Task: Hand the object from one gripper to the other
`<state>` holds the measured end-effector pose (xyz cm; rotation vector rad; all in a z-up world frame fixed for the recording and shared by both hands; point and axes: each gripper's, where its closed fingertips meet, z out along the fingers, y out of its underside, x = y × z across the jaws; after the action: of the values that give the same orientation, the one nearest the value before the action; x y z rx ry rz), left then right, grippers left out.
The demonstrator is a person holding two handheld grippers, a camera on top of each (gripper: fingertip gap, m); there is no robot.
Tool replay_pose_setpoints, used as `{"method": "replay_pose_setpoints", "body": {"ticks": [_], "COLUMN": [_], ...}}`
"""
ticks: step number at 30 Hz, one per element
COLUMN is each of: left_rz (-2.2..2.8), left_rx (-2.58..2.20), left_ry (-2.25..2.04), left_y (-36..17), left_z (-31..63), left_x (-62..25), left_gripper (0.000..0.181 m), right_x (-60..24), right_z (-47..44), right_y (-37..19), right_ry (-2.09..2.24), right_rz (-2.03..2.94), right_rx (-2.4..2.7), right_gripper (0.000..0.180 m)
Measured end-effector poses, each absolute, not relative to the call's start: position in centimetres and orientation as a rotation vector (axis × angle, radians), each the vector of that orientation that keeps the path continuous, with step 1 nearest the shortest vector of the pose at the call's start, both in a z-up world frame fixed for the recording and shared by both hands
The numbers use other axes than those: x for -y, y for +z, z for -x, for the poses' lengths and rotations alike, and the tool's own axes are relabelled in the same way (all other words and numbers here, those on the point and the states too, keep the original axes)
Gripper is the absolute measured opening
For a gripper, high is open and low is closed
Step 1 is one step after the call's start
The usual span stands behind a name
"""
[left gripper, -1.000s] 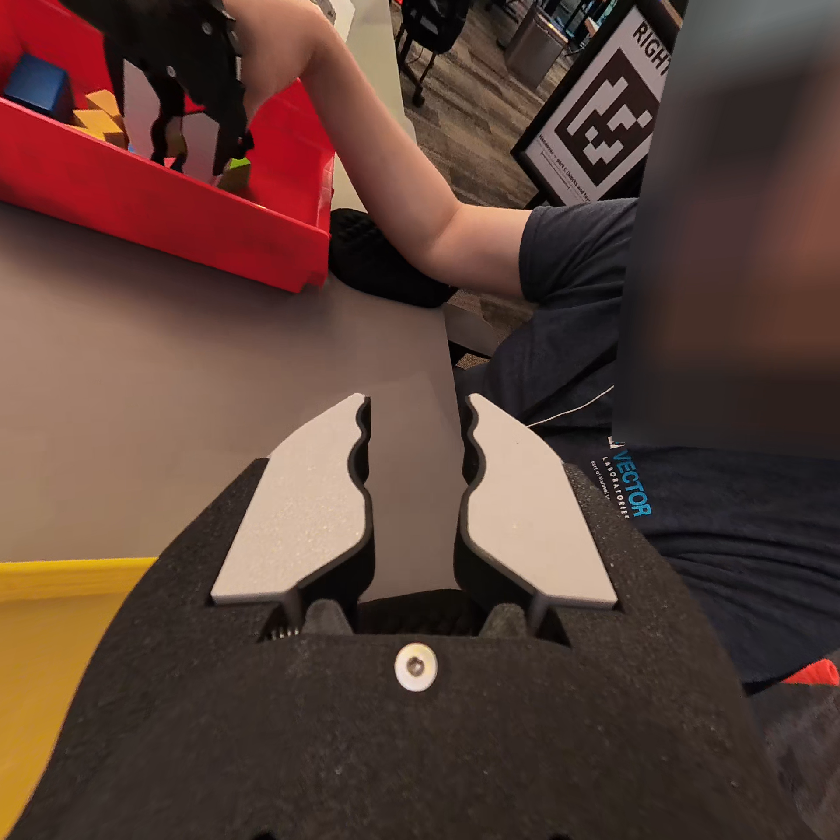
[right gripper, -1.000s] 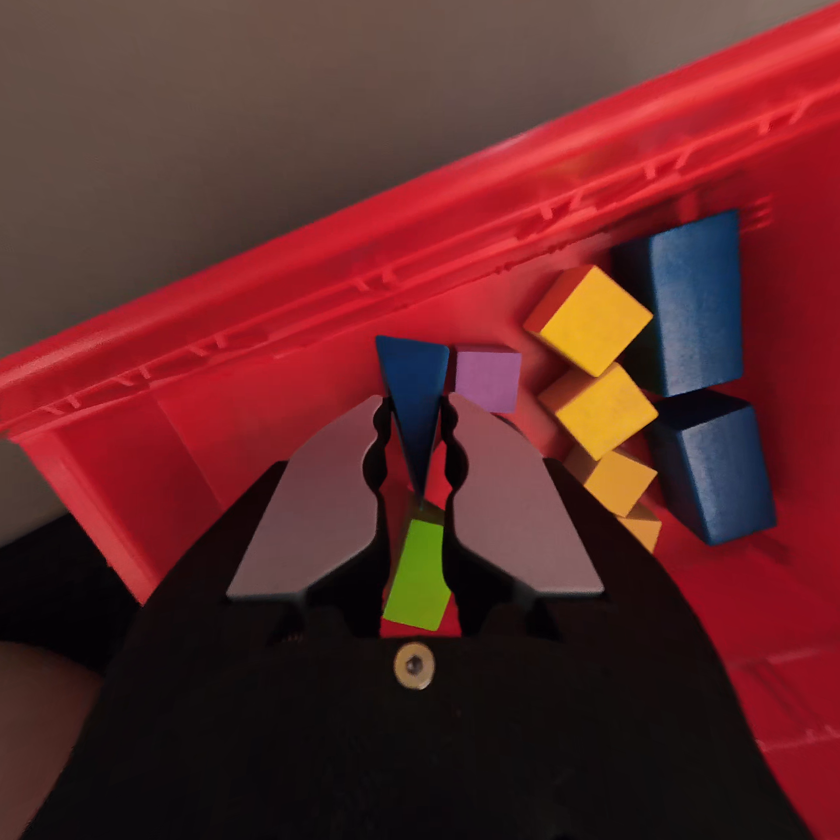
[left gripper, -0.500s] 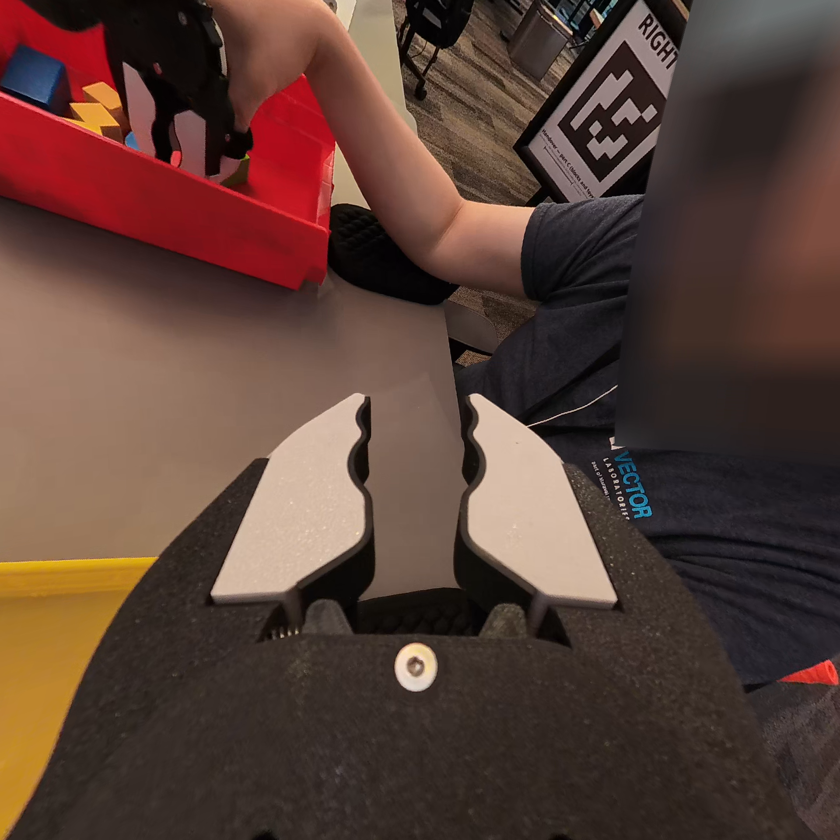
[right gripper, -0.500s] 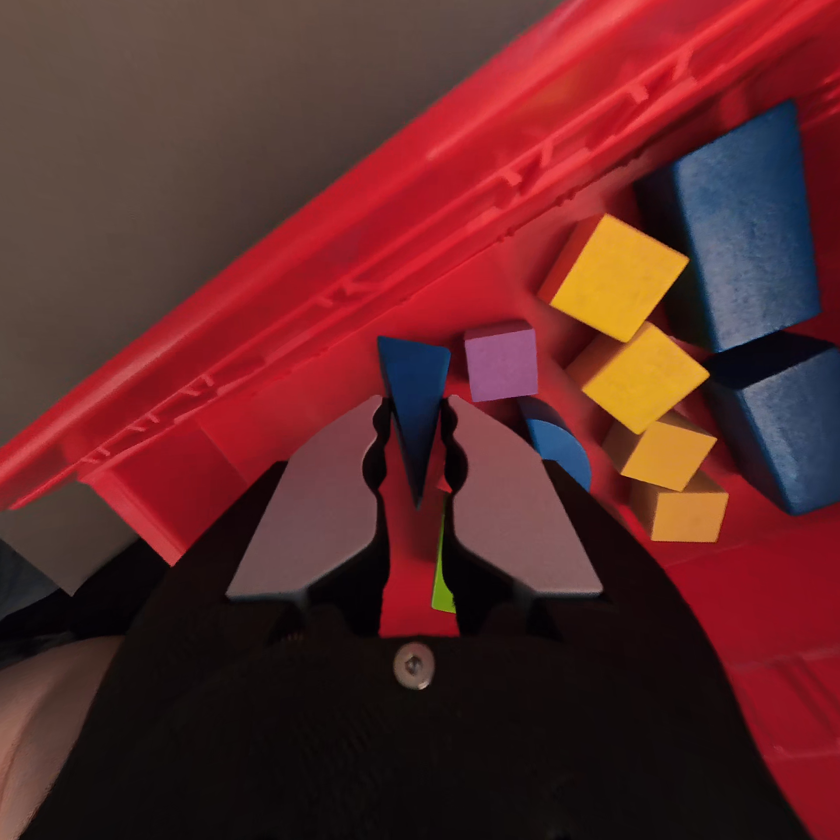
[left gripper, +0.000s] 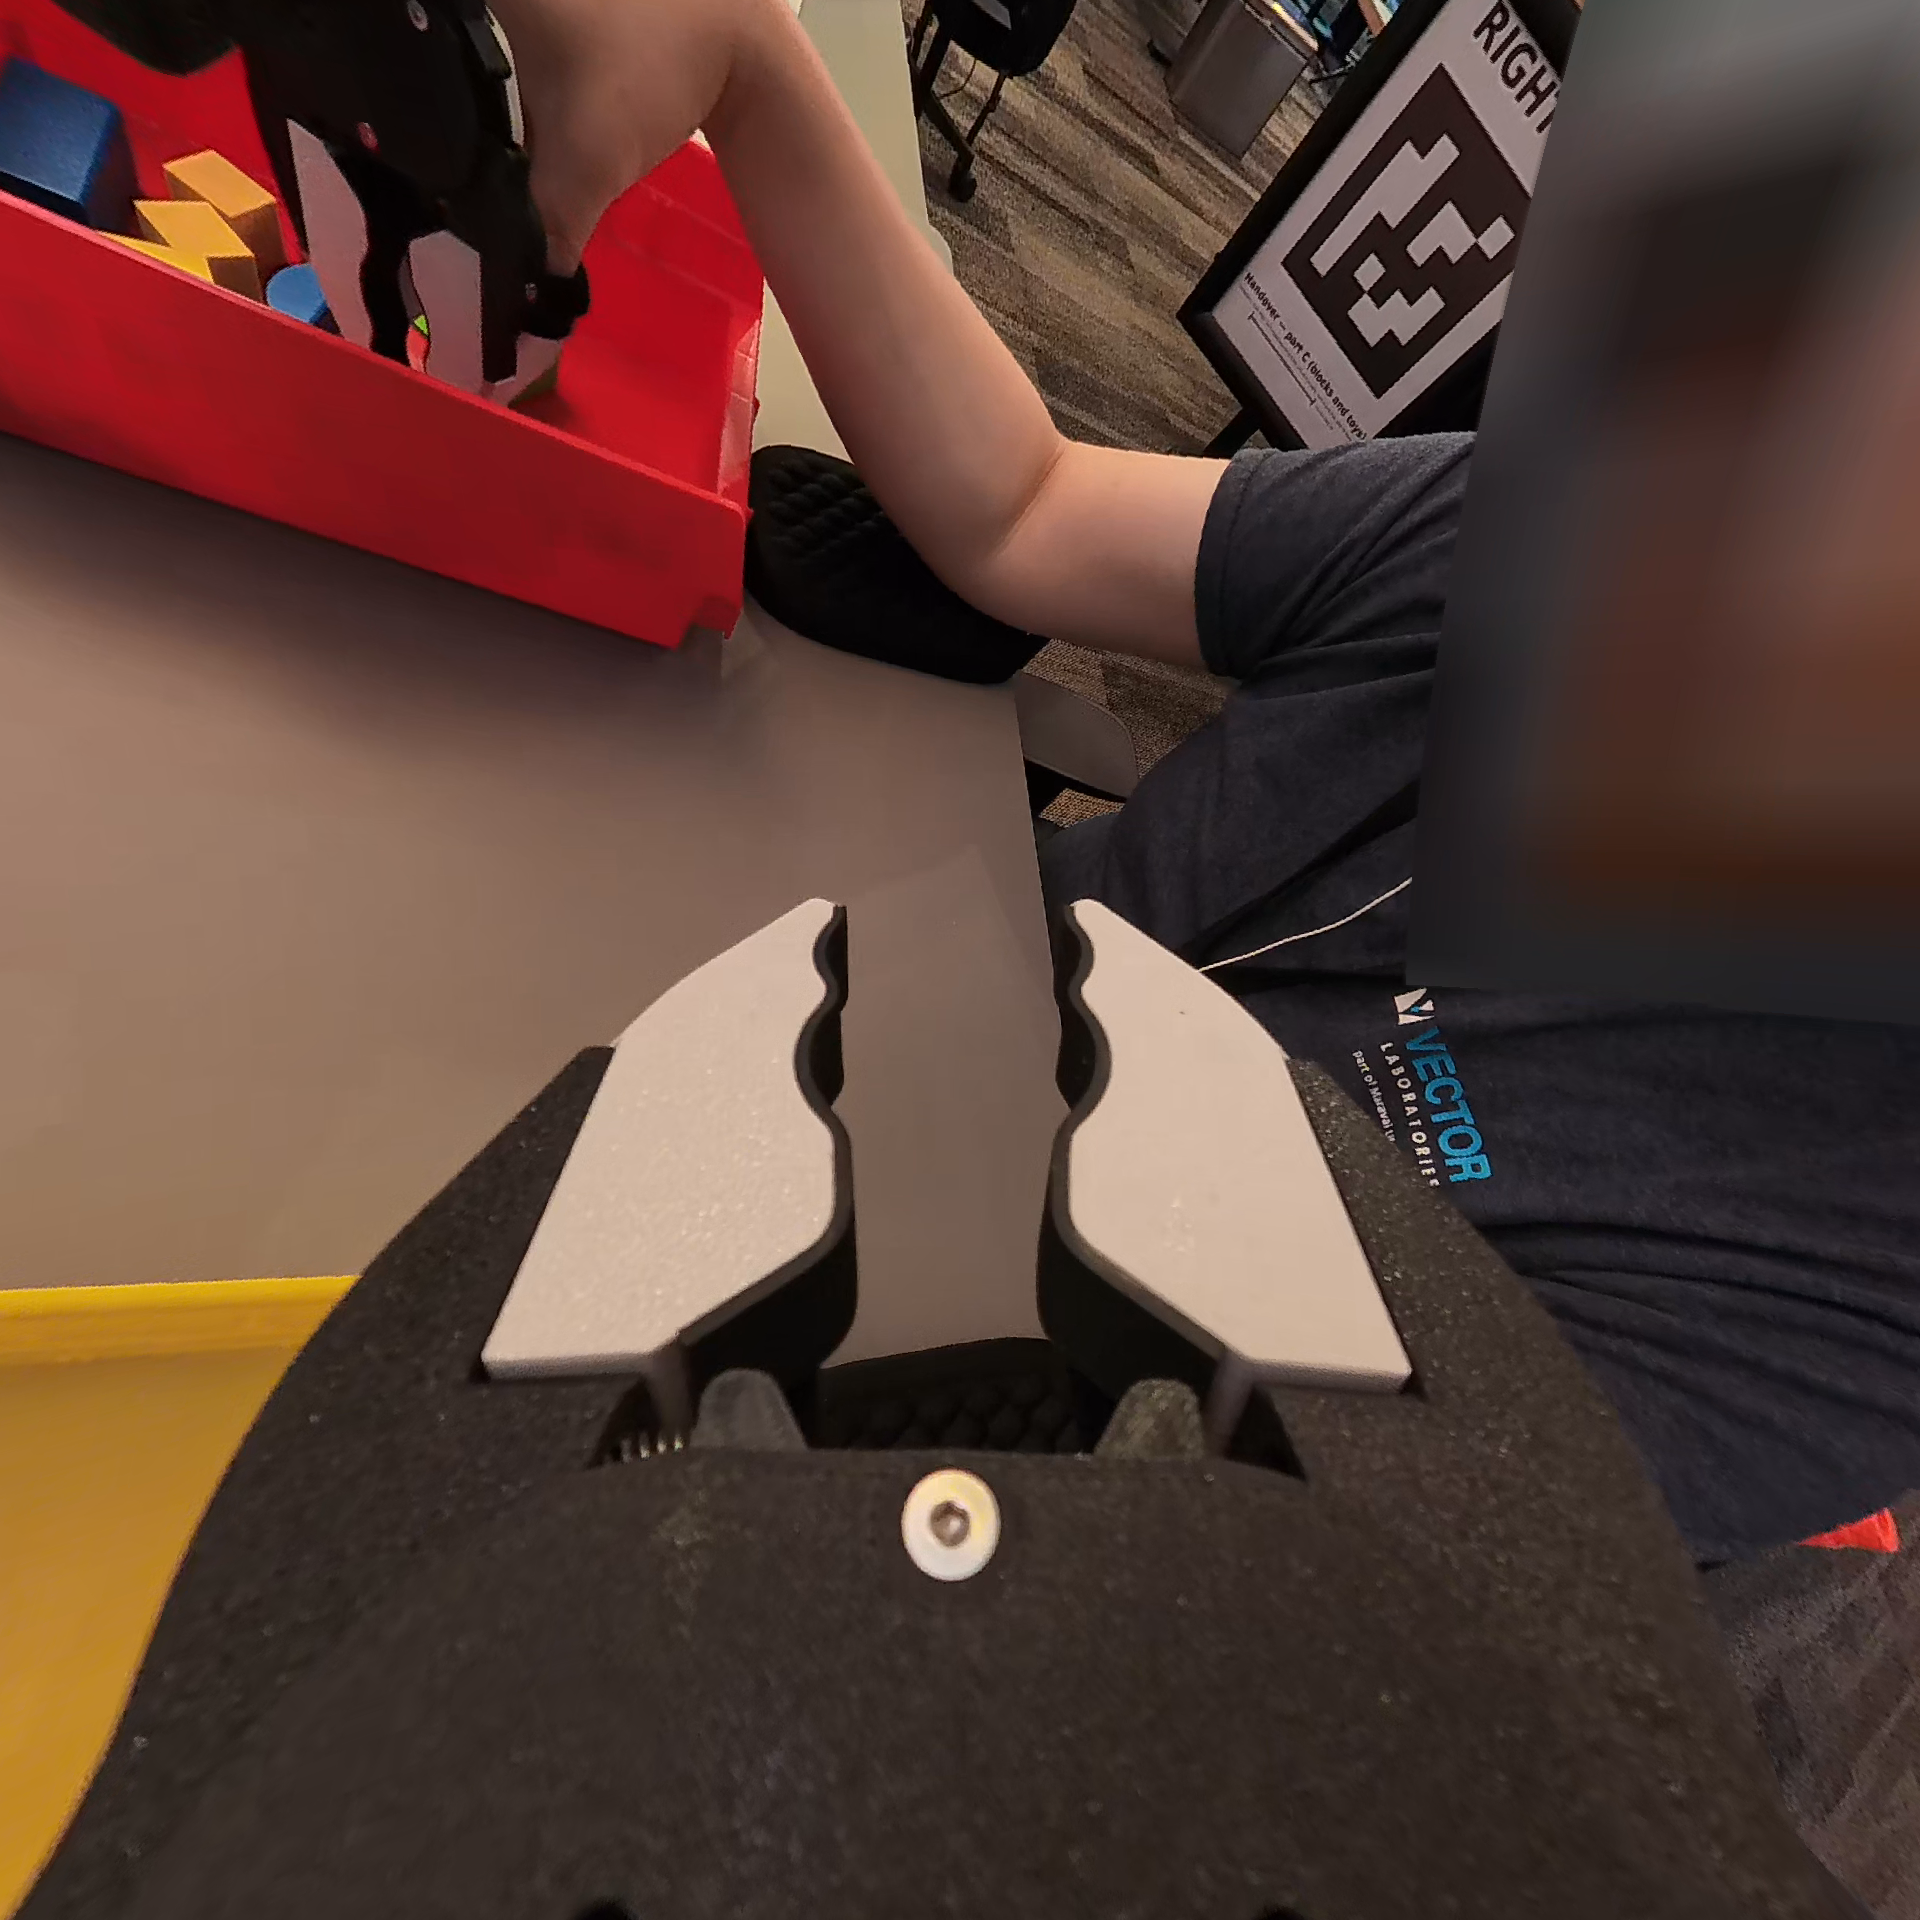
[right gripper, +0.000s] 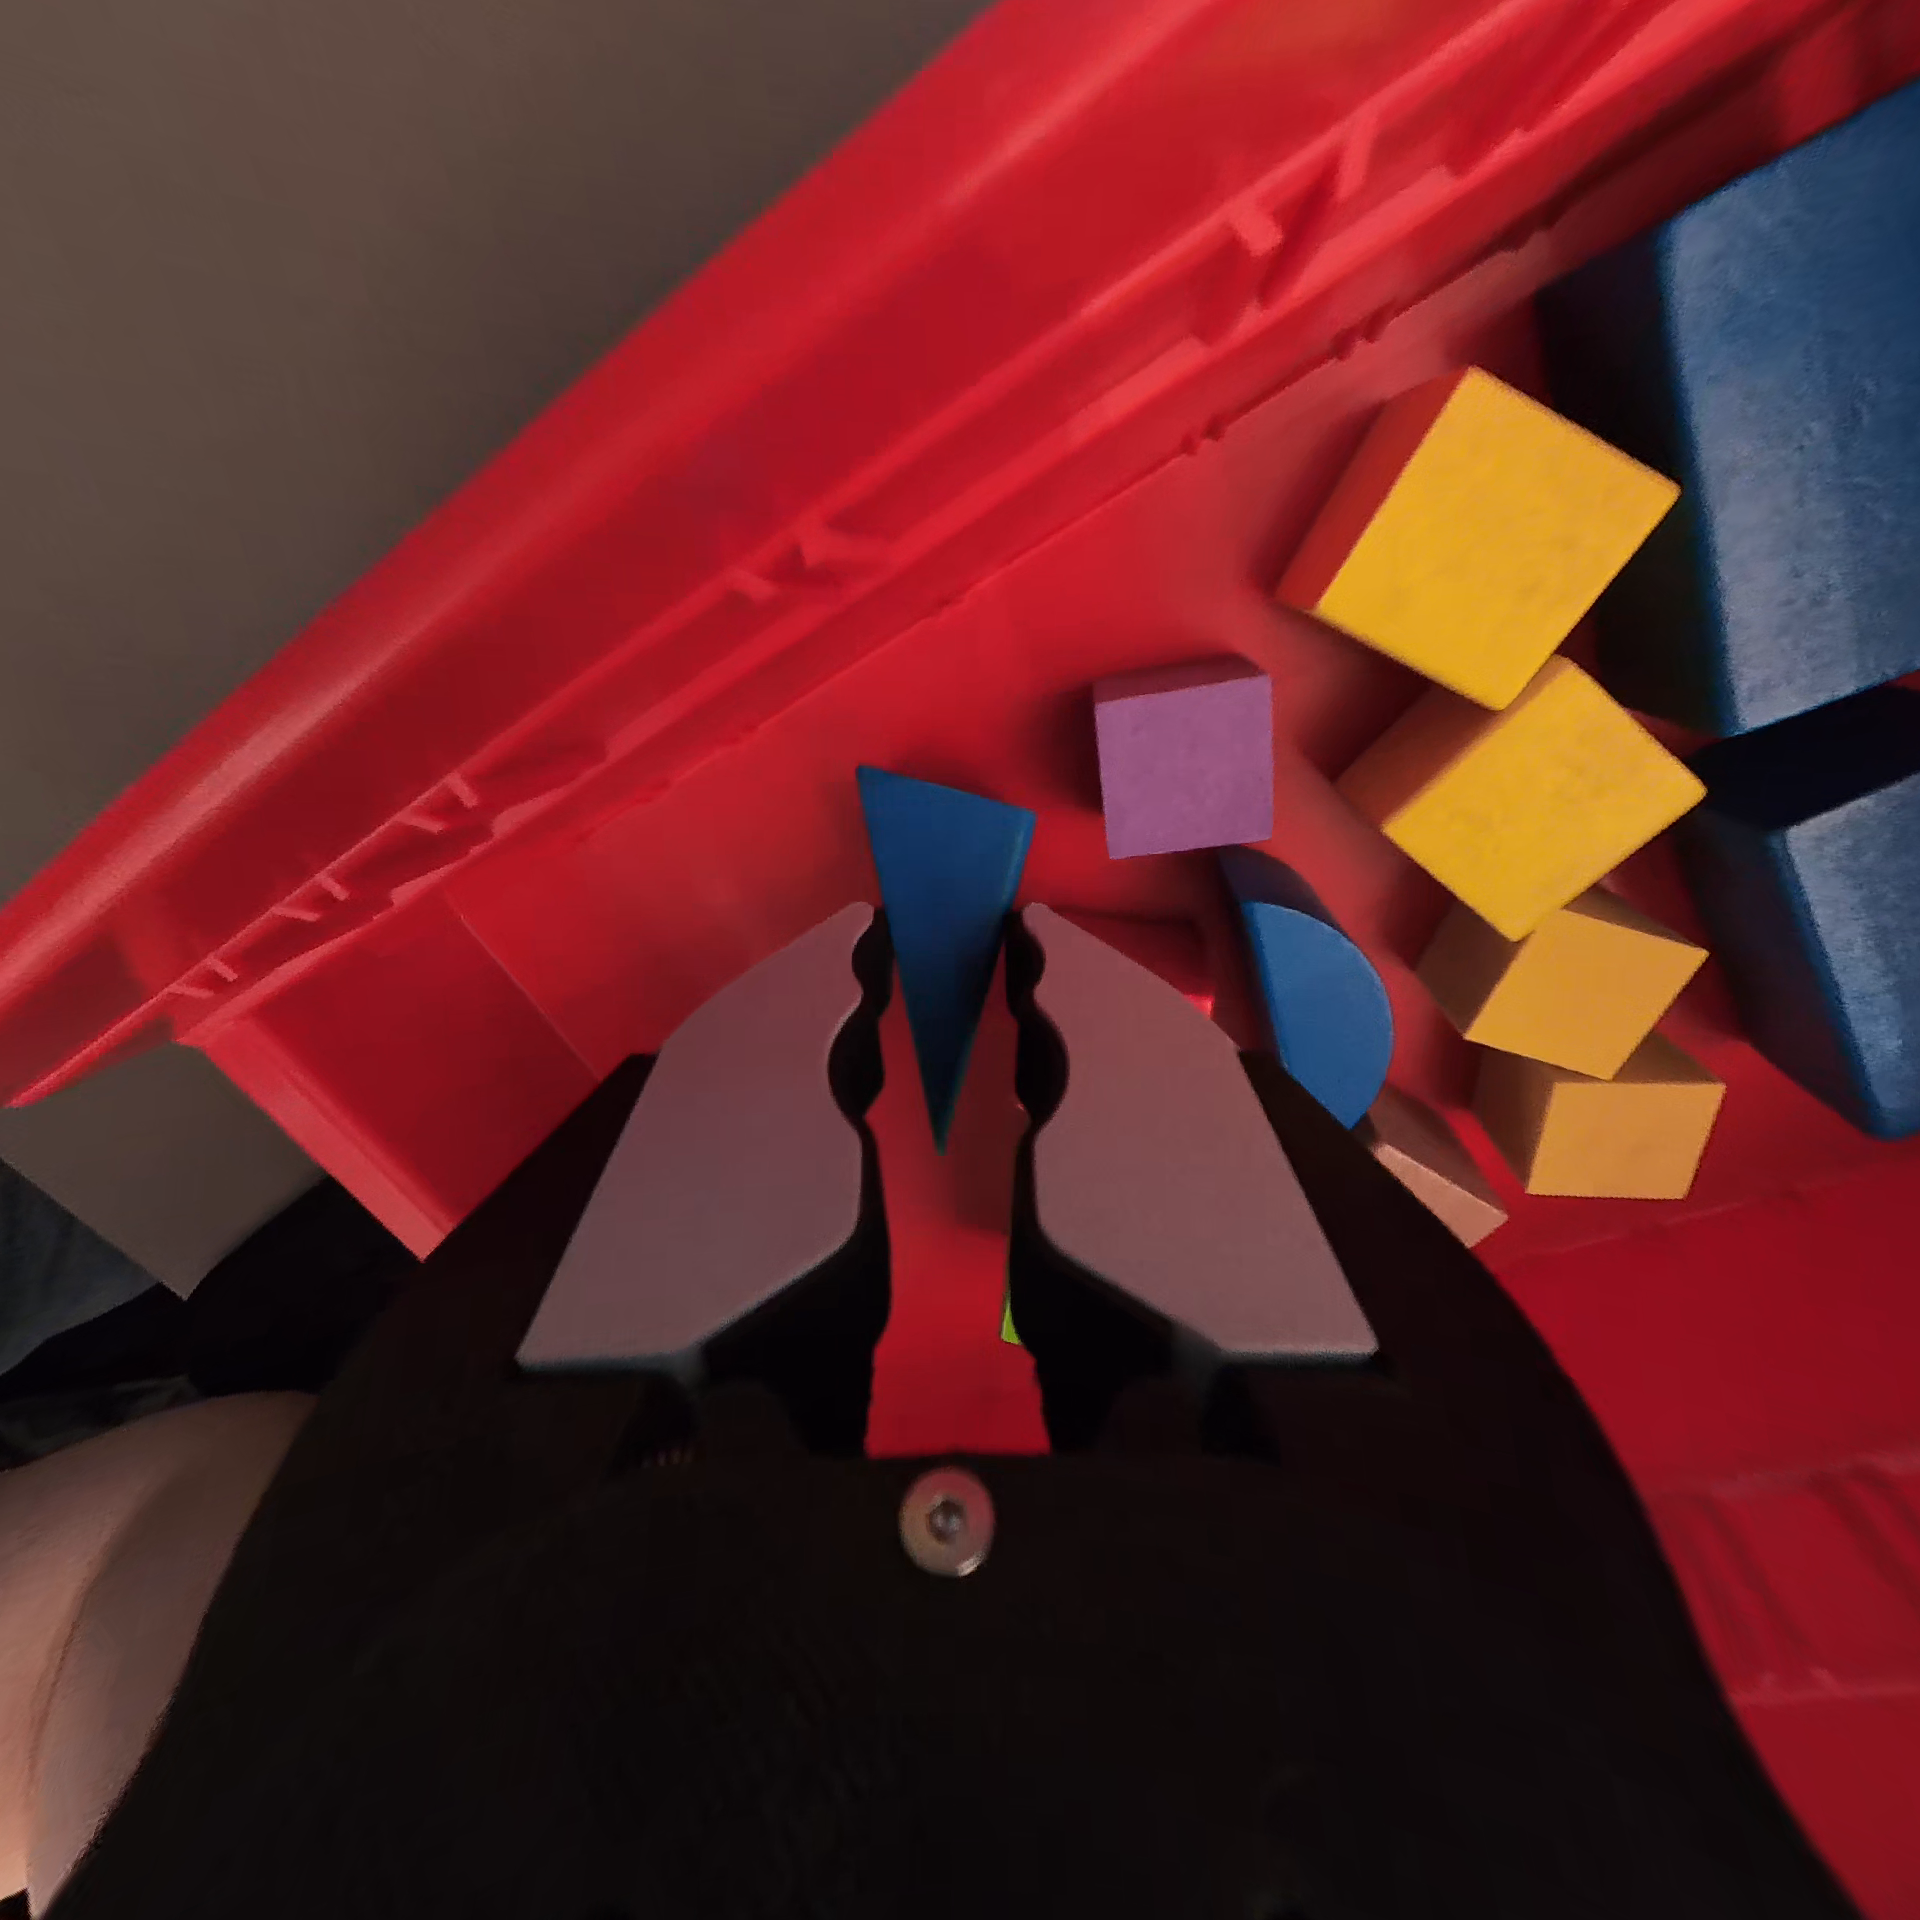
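Fingers of the right gripper pinch a blue wedge over the red bin, seemingly lifted. The left gripper hovers above the tabletop, fingers apart and empty.

The left gripper has a rough black foam-like body; two pale grey fingers with wavy black inner edges; a silver hex screw just behind them; a small spring at the left finger's root; the right gripper is built the same, with its own screw; beyond the fingers, the person wears a dark navy short-sleeved shirt with a blue chest print.
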<state>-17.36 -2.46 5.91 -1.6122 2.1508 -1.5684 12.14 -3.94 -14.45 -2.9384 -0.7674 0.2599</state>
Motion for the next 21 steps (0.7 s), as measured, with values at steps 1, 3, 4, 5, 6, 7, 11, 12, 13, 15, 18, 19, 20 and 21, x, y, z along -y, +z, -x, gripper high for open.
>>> {"method": "replay_pose_setpoints", "body": {"ticks": [1,3,4,5,6,7,11,12,13,15,18,19,20,21], "left_rz": [1.616,1.623,1.625,1.627,1.629,1.631,1.630,1.629,1.629,1.627,1.624,1.622,1.621,1.621], "left_rx": [-2.154,-2.160,-2.163,-2.166,-2.170,-2.172,-2.181,-2.184,-2.183,-2.178,-2.179,-2.181,-2.184,-2.188], "left_ry": [-1.567,-1.565,-1.564,-1.563,-1.562,-1.561,-1.572,-1.574,-1.574,-1.577,-1.583,-1.586,-1.588,-1.590], "left_y": [5.84,5.71,5.66,5.60,5.54,5.49,5.48,5.49,5.51,5.59,5.68,5.69,5.71,5.70], "left_z": [17.34,17.31,17.29,17.28,17.28,17.27,17.38,17.45,17.50,17.55,17.62,17.64,17.67,17.74], "left_x": [2.49,2.55,2.59,2.61,2.63,2.65,2.77,2.80,2.80,2.78,2.84,2.88,2.92,2.97], "left_gripper": [0.038,0.038,0.038,0.038,0.038,0.038,0.037,0.037,0.037,0.037,0.037,0.037,0.037,0.037], "right_x": [3.96,4.06,4.12,4.13,4.02,3.83,3.61,3.74,3.80,3.97,4.09,4.15,4.15,4.16], "right_z": [-12.13,-12.12,-12.12,-12.11,-12.07,-12.03,-11.97,-12.00,-12.03,-12.07,-12.12,-12.13,-12.14,-12.15], "right_y": [-14.47,-14.49,-14.52,-14.53,-14.50,-14.47,-14.46,-14.48,-14.49,-14.54,-14.58,-14.61,-14.61,-14.63], "right_ry": [0.264,0.268,0.271,0.273,0.273,0.269,0.250,0.247,0.246,0.257,0.263,0.263,0.260,0.258], "right_rz": [2.943,2.951,2.956,2.960,2.957,2.951,2.951,2.954,2.953,2.959,2.959,2.960,2.956,2.955], "right_rx": [0.759,0.751,0.747,0.743,0.741,0.740,0.743,0.750,0.756,0.755,0.763,0.769,0.778,0.784], "right_gripper": [0.022,0.022,0.022,0.022,0.022,0.022,0.022,0.022,0.022,0.022,0.022,0.022,0.022,0.022]}}
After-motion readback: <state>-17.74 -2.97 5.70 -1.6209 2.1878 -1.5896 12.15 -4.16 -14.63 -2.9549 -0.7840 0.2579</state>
